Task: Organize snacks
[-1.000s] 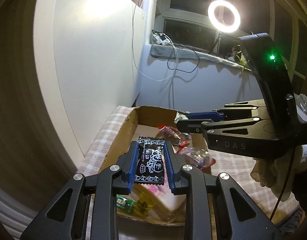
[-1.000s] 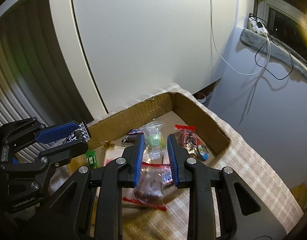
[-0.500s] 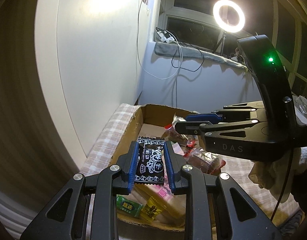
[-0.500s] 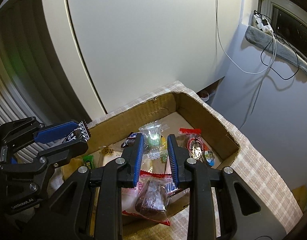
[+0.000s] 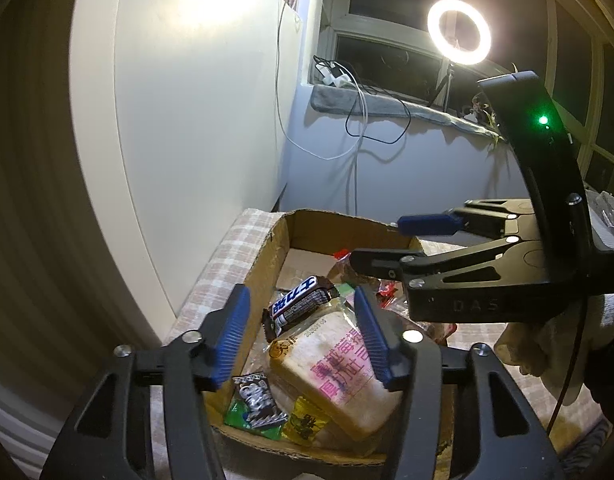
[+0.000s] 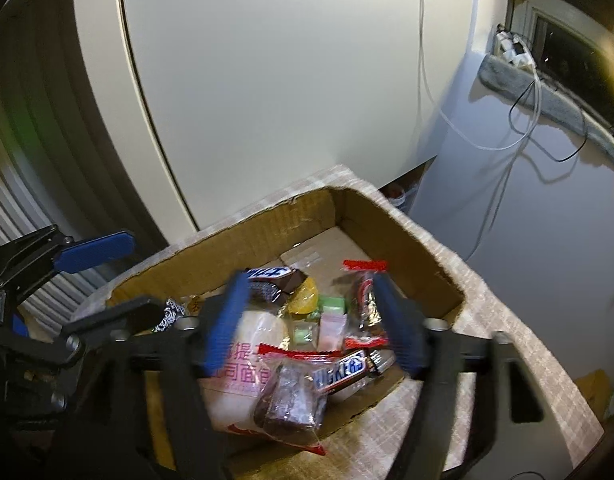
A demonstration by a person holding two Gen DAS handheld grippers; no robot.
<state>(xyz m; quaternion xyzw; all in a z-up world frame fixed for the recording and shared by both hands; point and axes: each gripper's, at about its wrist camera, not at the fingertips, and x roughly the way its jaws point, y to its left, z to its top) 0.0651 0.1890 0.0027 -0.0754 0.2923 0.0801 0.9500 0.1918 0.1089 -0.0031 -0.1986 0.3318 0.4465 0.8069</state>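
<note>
Two grippers hang over one shallow cardboard box (image 5: 267, 280) that sits on a checked cloth (image 5: 223, 272) covering the worktop.

From the left wrist camera, the left gripper (image 5: 303, 340) has its blue-padded jaws spread and opening, with nothing pressed between them. Seen through the gap, inside the box, lie a black Snickers bar (image 5: 301, 306) and a wrapped slice of toast with pink lettering (image 5: 339, 372). A small black-and-white candy packet (image 5: 255, 398) lies at the near corner of the box on a green wrapper (image 5: 237, 416), beside a yellow sweet (image 5: 307, 420). The right gripper (image 5: 383, 244) reaches in from the right above the box. A ring light (image 5: 459, 32) glows by the dark window.

From the right wrist camera, the right gripper (image 6: 313, 320) is blurred, its jaws wide and opening, gripping nothing. Below them a clear packet with a dark brown cake and red edging (image 6: 291, 404) rests at the near edge of the box (image 6: 407, 240), on the toast and a Snickers bar (image 6: 339, 372). Further in are a red-ended packet (image 6: 365, 300), pale green and pink sweets (image 6: 331, 316) and a yellow one (image 6: 303, 296). The left gripper (image 6: 111, 276) shows at the left edge, its jaws apart and empty.
</note>
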